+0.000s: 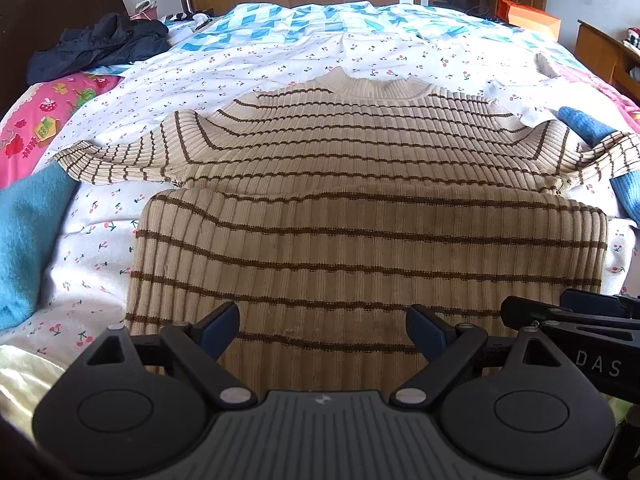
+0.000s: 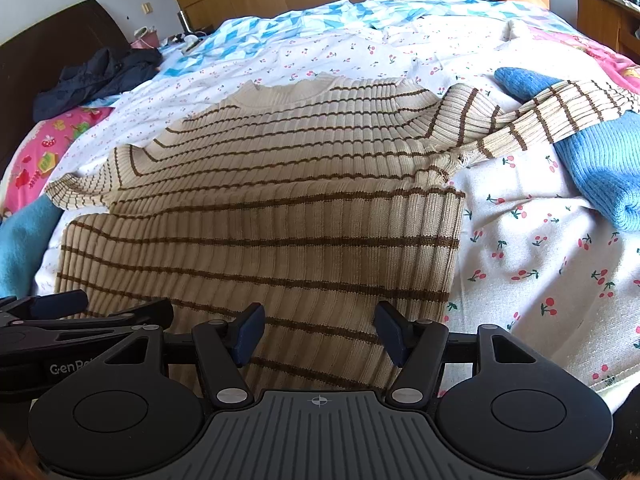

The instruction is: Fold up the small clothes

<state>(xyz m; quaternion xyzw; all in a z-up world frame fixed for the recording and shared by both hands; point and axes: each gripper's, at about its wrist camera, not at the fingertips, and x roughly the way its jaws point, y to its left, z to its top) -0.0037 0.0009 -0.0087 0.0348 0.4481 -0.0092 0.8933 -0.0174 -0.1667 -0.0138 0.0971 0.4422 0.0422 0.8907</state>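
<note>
Cream sweater [image 1: 360, 152] with brown stripes — white cherry-print sheet [image 2: 520, 248], blue knit [image 2: 600, 168], pink pillow [image 1: 40, 120]

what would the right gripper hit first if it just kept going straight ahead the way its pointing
Most likely the folded-up lower half of the striped sweater, which already lies between and ahead of the open right gripper. Depth is unclear; it may skim just above the fabric.

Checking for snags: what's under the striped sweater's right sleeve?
The striped sweater has its right sleeve draped across a blue knit garment, which lies on the cherry-print sheet. The blue knit's covered stretch is hidden.
</note>
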